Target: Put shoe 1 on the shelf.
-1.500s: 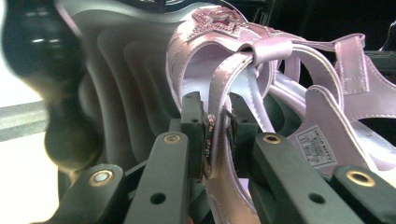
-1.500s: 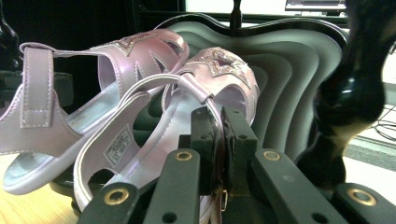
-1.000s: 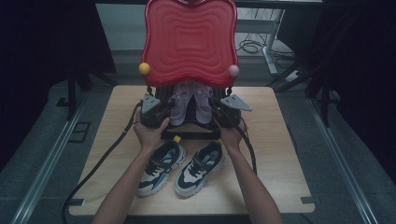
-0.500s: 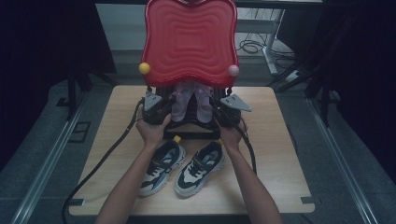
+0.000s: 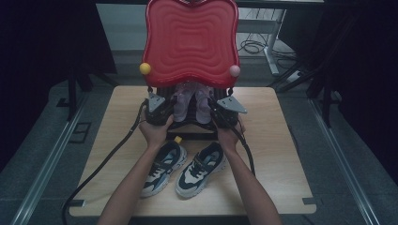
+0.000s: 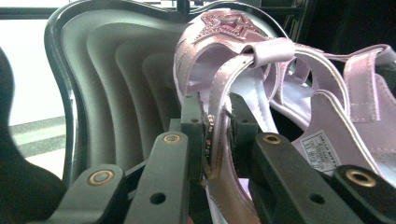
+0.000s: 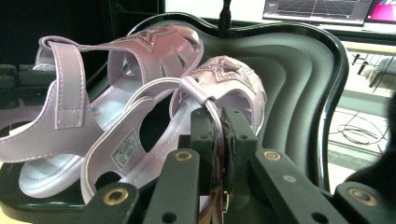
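1. The left gripper (image 6: 218, 135) is clamped on the heel strap of one pale lilac sandal (image 6: 219, 70), at the centre of the left gripper view. The strap is pinched thin between the two black jaws.
2. The right gripper (image 7: 218, 140) grips the strap of the other sandal (image 7: 224, 79) the same way, at the middle of the right gripper view.
3. Both sandals sit inside an open case: its black base (image 7: 42, 207) lies under them, and its ribbed lid (image 5: 190, 42) stands upright behind, red outside at the top centre of the high view.
4. In my judgement the main risk is slipping. Each hold is on a narrow, glossy strap, so a quick pull could let the shoe swing or drop out.
5. A second risk is snagging: the two sandals lie touching, straps crossing, so lifting one alone could drag the other.
6. The lid stands close behind the toes, so a forward push could knock it.
7. Room is tight towards the person too: a pair of sneakers (image 5: 185, 166) lies just below the case, between the forearms.
8. The table (image 5: 277, 140) is bare at the right and left of the frame, the safest room for setting shoes down.
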`<control>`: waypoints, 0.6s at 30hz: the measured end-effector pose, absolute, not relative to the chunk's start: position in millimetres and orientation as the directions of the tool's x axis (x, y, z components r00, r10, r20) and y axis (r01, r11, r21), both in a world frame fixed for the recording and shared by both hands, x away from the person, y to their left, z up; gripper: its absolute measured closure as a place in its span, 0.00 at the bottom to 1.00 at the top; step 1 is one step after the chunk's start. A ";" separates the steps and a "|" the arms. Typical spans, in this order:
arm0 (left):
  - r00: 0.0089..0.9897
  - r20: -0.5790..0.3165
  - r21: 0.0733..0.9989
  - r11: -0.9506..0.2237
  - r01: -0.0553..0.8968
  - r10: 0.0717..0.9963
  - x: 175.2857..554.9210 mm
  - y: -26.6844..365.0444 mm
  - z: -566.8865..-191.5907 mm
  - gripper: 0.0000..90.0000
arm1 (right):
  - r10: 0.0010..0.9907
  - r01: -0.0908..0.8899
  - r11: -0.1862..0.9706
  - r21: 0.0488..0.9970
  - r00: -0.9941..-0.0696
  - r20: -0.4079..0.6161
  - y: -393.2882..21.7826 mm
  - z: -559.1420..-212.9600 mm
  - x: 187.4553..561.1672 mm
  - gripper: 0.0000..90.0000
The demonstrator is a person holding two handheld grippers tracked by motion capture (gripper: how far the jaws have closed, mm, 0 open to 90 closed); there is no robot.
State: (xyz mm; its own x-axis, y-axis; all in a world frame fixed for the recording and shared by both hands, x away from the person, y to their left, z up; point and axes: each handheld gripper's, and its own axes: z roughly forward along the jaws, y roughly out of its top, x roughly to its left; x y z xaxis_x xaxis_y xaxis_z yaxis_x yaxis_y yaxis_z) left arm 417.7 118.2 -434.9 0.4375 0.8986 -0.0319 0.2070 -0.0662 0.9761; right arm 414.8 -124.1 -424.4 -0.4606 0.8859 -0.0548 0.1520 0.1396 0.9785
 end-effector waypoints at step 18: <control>0.412 0.025 0.968 -0.125 0.219 0.911 419.3 114.6 -441.7 0.88 | 0.881 0.111 0.256 0.960 -0.436 -0.185 -101.0 -431.0 418.5 0.92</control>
State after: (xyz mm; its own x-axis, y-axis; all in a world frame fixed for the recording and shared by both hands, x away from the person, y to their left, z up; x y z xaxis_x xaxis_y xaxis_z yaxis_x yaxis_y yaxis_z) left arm 419.3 114.6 -441.7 0.4119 0.9109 0.0248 0.2186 -0.1252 0.9677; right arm 418.5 -101.0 -431.0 -0.4357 0.8809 -0.1847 0.1108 0.2561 0.9603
